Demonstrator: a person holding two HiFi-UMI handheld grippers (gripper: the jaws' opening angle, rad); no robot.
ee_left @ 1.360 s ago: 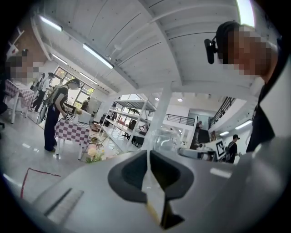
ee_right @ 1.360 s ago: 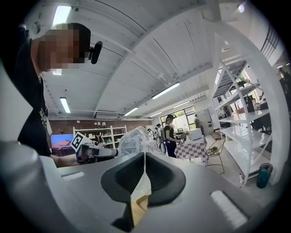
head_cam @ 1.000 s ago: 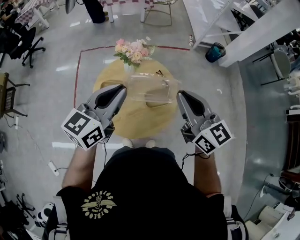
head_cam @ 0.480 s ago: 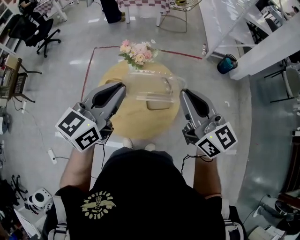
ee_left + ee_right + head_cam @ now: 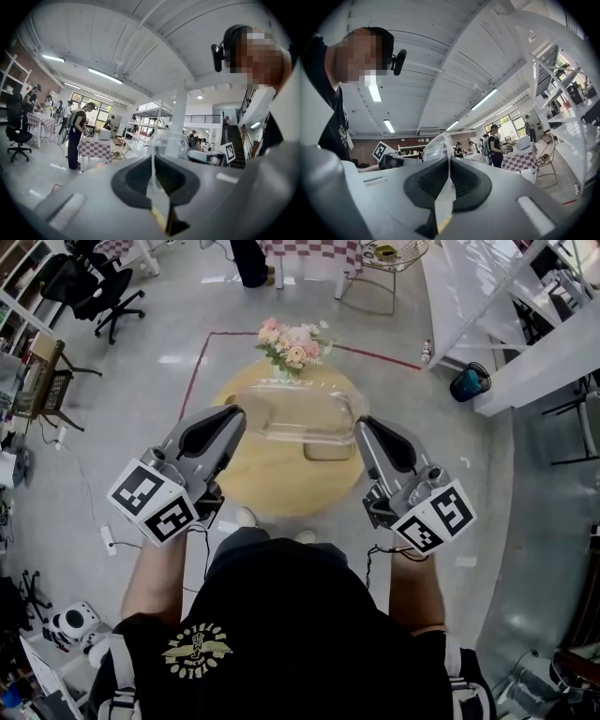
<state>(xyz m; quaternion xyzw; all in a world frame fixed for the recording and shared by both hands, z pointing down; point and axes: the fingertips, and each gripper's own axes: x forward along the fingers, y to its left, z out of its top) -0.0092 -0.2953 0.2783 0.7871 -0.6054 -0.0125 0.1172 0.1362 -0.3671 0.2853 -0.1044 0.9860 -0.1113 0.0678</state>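
Note:
A clear plastic bag (image 5: 302,418) hangs stretched between my two grippers, above a round wooden table (image 5: 246,486). My left gripper (image 5: 238,416) is shut on the bag's left edge, and my right gripper (image 5: 362,426) is shut on its right edge. In the left gripper view the thin film (image 5: 169,144) runs up from between the closed black pads (image 5: 136,180). The right gripper view shows the same, with the film (image 5: 436,147) rising out of the closed pads (image 5: 466,180). Both grippers point upward toward the ceiling. Through the bag a yellowish rectangle (image 5: 328,449) shows over the tabletop.
A bunch of pink flowers (image 5: 292,343) stands at the table's far edge. Red tape (image 5: 197,381) marks the floor around the table. White shelving (image 5: 525,324) and a teal bin (image 5: 466,382) are at the right. Office chairs (image 5: 89,287) are at the left, and people stand at checked tables beyond.
Both grippers keep their hold on the bag. The floor, table and flowers have drifted slightly right in the head view, and the gripper views have swung a little.

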